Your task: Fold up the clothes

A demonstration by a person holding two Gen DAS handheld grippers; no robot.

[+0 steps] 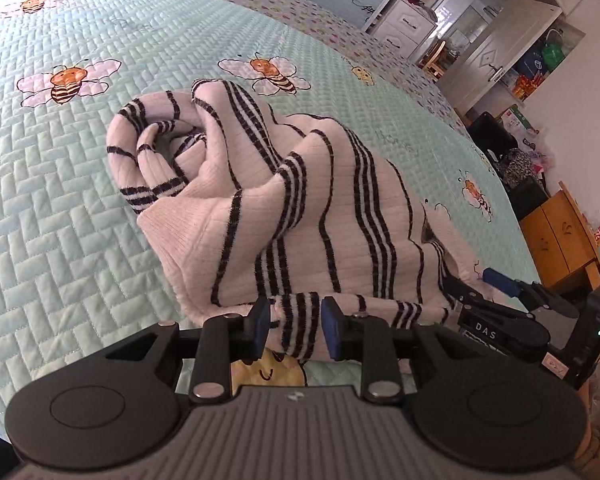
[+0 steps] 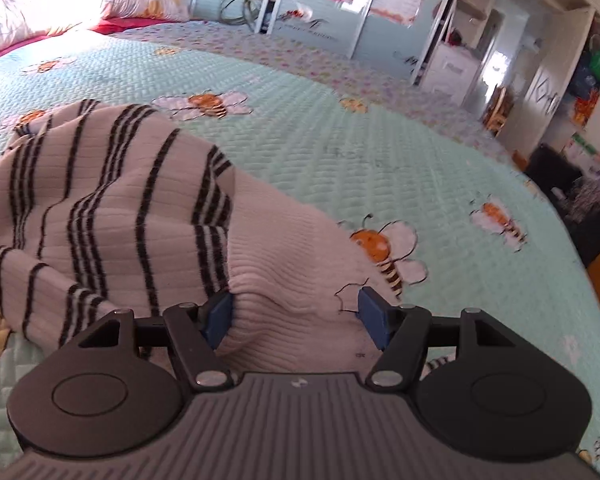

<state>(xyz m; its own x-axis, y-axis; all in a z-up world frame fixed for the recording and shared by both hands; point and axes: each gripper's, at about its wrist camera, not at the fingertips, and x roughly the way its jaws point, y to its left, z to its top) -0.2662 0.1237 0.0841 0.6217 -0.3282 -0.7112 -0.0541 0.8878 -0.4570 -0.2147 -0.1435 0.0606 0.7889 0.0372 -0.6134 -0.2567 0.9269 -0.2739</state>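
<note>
A white knit sweater with black stripes [image 1: 284,200] lies crumpled in a heap on the bee-print quilt [image 1: 60,208]. My left gripper [image 1: 296,330] sits low at the heap's near edge. A striped fold of the sweater lies between its blue pads [image 1: 262,324], and the jaws stand slightly apart, not squeezing it. In the right wrist view the sweater [image 2: 112,208] fills the left half. My right gripper [image 2: 296,316] is open wide around the plain white ribbed hem [image 2: 296,280], which bulges between its fingers. The right gripper [image 1: 476,284] also shows at the sweater's right edge in the left wrist view.
The quilt [image 2: 380,168] stretches far beyond the sweater. Pillows [image 2: 60,4] lie at the bed's head. White wardrobes and drawers [image 1: 412,24] stand past the far edge, with a wooden cabinet [image 1: 560,236] and a dark bag to the right.
</note>
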